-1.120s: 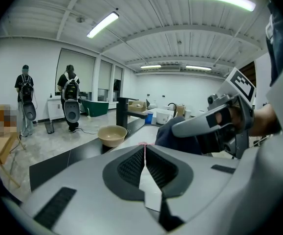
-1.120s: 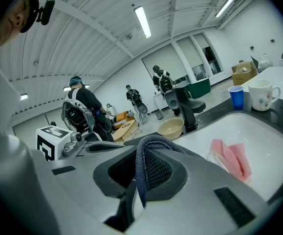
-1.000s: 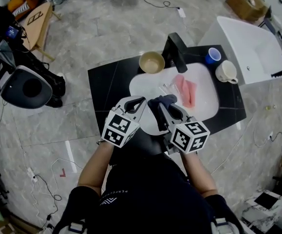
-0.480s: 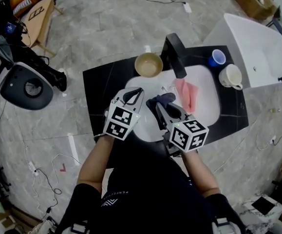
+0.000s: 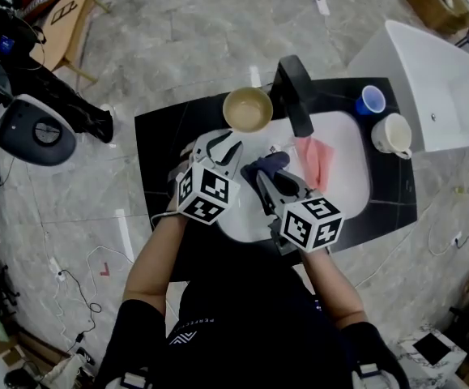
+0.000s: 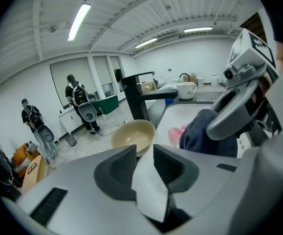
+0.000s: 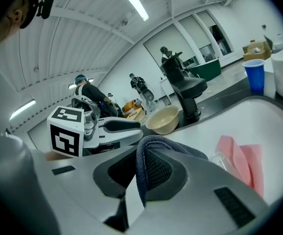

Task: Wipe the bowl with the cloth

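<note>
The beige bowl (image 5: 247,109) stands empty on the black counter (image 5: 159,140), left of the black faucet (image 5: 295,87). My left gripper (image 5: 224,147) hovers just short of it, aimed at the bowl (image 6: 134,136). Its jaws have just been opening and now stand open, with nothing between the pads (image 6: 117,165). My right gripper (image 5: 265,177) is over the white sink (image 5: 351,189), shut on a dark blue cloth (image 5: 268,166). The cloth (image 7: 148,153) folds over one finger and hangs between the two jaws of the right gripper (image 7: 139,173).
A pink cloth (image 5: 318,158) lies in the sink basin by the faucet. A blue cup (image 5: 372,98) and a white mug (image 5: 392,134) stand on the counter's right side. A white cabinet (image 5: 441,79) adjoins the counter at the right. Several people stand far behind.
Both grippers have moved up the picture toward the bowl, the left one further and with a roll. The blue cloth has travelled along in the right gripper.
</note>
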{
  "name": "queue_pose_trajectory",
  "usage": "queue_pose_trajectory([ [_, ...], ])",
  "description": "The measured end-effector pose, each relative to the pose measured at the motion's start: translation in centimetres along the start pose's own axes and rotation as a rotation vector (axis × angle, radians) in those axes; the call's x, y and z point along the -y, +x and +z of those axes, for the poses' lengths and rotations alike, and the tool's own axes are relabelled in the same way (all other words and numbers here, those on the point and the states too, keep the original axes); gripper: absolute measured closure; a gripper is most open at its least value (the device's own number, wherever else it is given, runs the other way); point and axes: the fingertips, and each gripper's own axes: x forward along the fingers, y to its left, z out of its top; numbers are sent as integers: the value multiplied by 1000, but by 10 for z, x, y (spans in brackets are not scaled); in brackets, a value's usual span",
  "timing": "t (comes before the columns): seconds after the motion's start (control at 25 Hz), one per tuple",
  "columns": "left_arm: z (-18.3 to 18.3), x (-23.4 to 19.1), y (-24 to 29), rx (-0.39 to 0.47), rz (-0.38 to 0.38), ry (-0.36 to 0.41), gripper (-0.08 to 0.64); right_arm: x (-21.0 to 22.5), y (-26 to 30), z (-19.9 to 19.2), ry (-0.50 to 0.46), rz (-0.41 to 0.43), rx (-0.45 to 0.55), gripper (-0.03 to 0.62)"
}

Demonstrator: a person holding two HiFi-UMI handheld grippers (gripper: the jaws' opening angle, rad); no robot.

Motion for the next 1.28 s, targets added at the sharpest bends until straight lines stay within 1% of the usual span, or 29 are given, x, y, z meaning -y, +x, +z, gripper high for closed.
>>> queue_pose_trajectory([
  [0.16, 2, -3, 10, -29, -14, 77, 433, 4, 6, 0, 15, 15, -17, 545],
  [0.28, 2, -4, 17, -53, -39, 134, 419, 9, 9, 2, 23, 18, -24, 545],
  [0.4, -5, -5, 26, -102, -55, 229, 403, 15, 11, 1, 40, 21, -27, 545],
  [0.48, -9, -7, 30, -132, -50, 288, 400, 17, 12, 0, 48, 22, -31, 545],
  [0.64, -9, -10, 34, -166, -40, 377, 397, 20, 12, -1, 63, 23, -32, 545],
  [0.76, -6, -9, 35, -181, -16, 487, 397, 22, 12, -1, 71, 21, -29, 545],
  [0.8, -4, -9, 35, -179, -13, 508, 397, 22, 12, -2, 73, 21, -30, 545],
  [0.96, -1, -4, 42, -182, -42, 535, 397, 24, 13, -4, 82, 23, -34, 545],
  [1.08, -4, -4, 48, -200, -39, 599, 409, 23, 14, -5, 82, 26, -35, 545],
  [1.16, -5, -2, 49, -200, -42, 628, 449, 22, 13, -4, 82, 26, -32, 545],
  [1.2, -6, 0, 49, -199, -48, 632, 483, 21, 12, -4, 83, 26, -31, 545],
  [1.28, -7, 3, 46, -198, -62, 622, 512, 21, 12, -3, 85, 26, -28, 545],
])
